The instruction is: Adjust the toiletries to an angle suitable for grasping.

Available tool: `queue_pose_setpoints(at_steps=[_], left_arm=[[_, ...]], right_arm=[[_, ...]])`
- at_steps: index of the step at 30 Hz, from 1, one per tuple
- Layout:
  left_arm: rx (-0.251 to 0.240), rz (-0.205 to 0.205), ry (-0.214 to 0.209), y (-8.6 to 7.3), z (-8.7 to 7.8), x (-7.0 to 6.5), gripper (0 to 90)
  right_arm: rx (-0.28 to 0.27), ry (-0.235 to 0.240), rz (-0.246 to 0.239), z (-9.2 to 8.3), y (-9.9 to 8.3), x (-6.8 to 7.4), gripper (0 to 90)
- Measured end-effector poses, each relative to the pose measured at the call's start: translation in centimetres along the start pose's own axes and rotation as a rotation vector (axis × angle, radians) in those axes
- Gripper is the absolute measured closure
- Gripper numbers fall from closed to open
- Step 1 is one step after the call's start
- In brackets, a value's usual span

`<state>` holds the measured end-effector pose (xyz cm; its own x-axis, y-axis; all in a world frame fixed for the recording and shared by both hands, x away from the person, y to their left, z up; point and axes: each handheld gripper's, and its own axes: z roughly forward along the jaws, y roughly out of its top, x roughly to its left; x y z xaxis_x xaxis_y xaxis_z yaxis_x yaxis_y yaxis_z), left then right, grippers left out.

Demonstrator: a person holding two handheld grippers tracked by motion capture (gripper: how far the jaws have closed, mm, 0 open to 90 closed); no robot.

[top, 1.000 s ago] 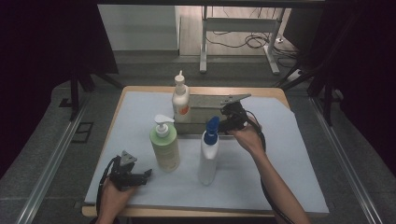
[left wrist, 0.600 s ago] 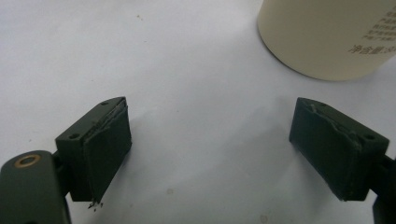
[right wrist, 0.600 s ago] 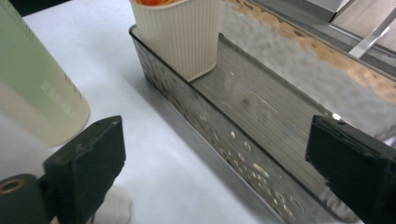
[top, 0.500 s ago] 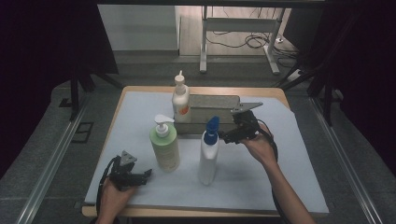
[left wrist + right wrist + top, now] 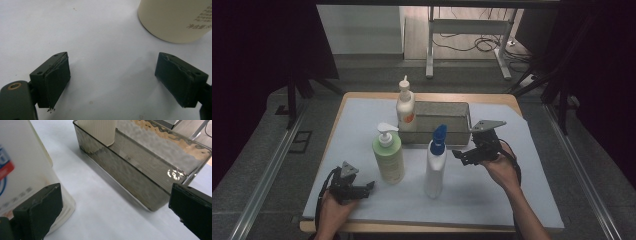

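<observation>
Centrally, a grey bin (image 5: 447, 112) holds one white bottle (image 5: 405, 107). Blue-capped bottle (image 5: 435, 162) stands upright before it, likely next in. Right gripper (image 5: 464, 155) beside it, jaws just opened wide, empty. Left gripper (image 5: 364, 187) idle, wide, empty.

A white bottle (image 5: 434, 167) with a blue cap stands upright on the white mat, just in front of the grey bin (image 5: 447, 131).

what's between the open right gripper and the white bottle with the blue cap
Nothing: in the high view, bare white mat separates the right gripper from the white blue-capped bottle.
</observation>
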<state>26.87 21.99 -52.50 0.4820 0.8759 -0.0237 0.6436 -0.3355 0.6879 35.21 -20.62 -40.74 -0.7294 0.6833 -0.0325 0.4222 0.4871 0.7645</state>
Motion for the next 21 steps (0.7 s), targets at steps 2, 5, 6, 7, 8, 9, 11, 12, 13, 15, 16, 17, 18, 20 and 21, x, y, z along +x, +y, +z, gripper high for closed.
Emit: queue_pose_setpoints(at_steps=[2, 5, 6, 7, 8, 9, 11, 12, 13, 15, 16, 17, 18, 20, 21], left_arm=[[0.0, 0.0, 0.0, 0.0, 0.0, 0.0, 12.6], [0.0, 0.0, 0.0, 0.0, 0.0, 0.0, 12.6], [-0.001, 0.0, 0.0, 0.0, 0.0, 0.0, 12.5], [0.0, 0.0, 0.0, 0.0, 0.0, 0.0, 12.5], [0.0, 0.0, 0.0, 0.0, 0.0, 0.0, 12.5], [0.0, 0.0, 0.0, 0.0, 0.0, 0.0, 12.5], [-0.001, 0.0, 0.0, 0.0, 0.0, 0.0, 12.6], [-0.001, 0.0, 0.0, 0.0, 0.0, 0.0, 12.6], [-0.001, 0.0, 0.0, 0.0, 0.0, 0.0, 12.6], [-0.001, 0.0, 0.0, 0.0, 0.0, 0.0, 12.6], [-0.001, 0.0, 0.001, 0.0, 0.0, 0.0, 12.6], [-0.001, 0.0, 0.0, 0.0, 0.0, 0.0, 12.6], [-0.001, 0.0, 0.001, 0.0, 0.0, 0.0, 12.6], [-0.002, -0.001, 0.001, 0.0, 0.0, 0.0, 12.6], [0.0, 0.002, 0.001, 0.0, 0.0, 0.0, 12.6]], right_arm=[[0.002, -0.001, -0.002, -0.4, -0.4, 0.1, 0.0], [-0.001, -0.011, -0.002, -0.9, -1.1, 0.3, 0.0], [-0.002, -0.011, 0.001, -1.0, -1.3, 0.4, 0.0], [-0.004, -0.012, 0.003, -1.2, -1.5, 0.4, 0.0], [-0.005, -0.01, 0.007, -1.3, -1.8, 0.5, 0.0], [-0.005, -0.013, 0.008, -1.4, -2.1, 0.5, 0.0], [0.006, -0.013, 0.014, -1.6, -2.7, 0.6, 0.0], [0.011, -0.009, 0.019, -1.7, -3.1, 0.6, 0.0], [0.011, -0.009, 0.022, -1.7, -3.3, 0.6, 0.0], [0.012, -0.012, 0.029, -1.8, -3.9, 0.7, 0.0], [0.011, -0.014, 0.03, -1.9, -4.2, 0.7, 0.0], [0.012, -0.016, 0.032, -1.9, -4.4, 0.8, 0.0], [0.015, -0.017, 0.035, -2.0, -4.7, 0.8, 0.0], [0.014, -0.027, 0.037, -2.1, -5.2, 0.9, 0.0], [0.014, -0.027, 0.039, -2.1, -5.5, 0.9, 0.0]])
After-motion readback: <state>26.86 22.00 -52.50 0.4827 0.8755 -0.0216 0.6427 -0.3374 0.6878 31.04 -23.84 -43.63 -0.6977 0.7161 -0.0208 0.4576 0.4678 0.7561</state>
